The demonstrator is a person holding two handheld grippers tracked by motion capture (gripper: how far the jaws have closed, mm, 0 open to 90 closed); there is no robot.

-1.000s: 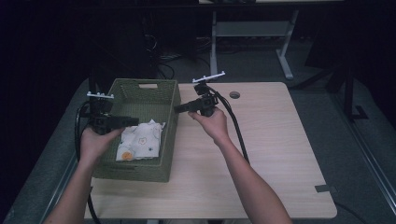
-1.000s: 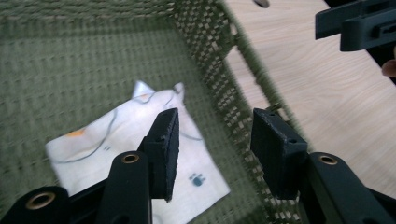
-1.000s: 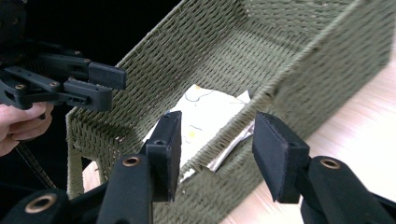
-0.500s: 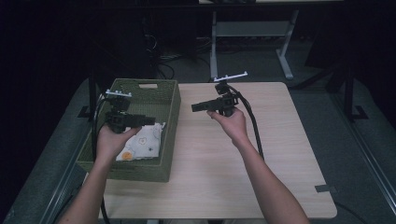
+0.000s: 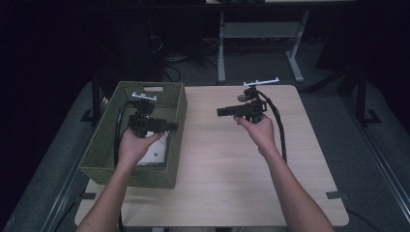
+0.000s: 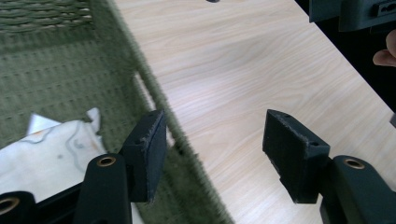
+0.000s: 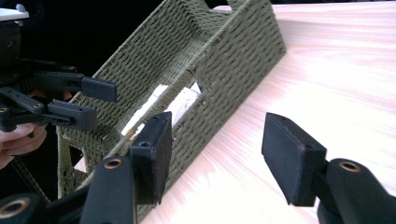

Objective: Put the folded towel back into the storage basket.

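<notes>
A green woven basket [image 5: 101, 150] stands on the left part of the wooden table [image 5: 217, 164], with a white crumpled cloth [image 5: 157, 152] lying in it. My left gripper [image 5: 173, 126] hovers over the basket's right wall, pointing right, open and empty. In the left gripper view its jaws straddle the basket's rim [image 6: 154, 98], with the cloth [image 6: 46, 149] at lower left. My right gripper [image 5: 220, 112] is held over the table's middle, pointing left at the basket [image 7: 224, 51], open and empty. The right gripper view shows the left gripper [image 7: 93, 105] farther off at left.
Bare light wood [image 5: 227, 183] spreads right of the basket to the table's near and right edges. Behind the table stand a grey desk frame [image 5: 222, 48] and cables on a dark floor. A black cable [image 5: 279, 130] trails along the person's right forearm.
Both grippers have moved to the right. The left one came up and across the basket toward its right wall; the right one drew away from the basket over the table.
</notes>
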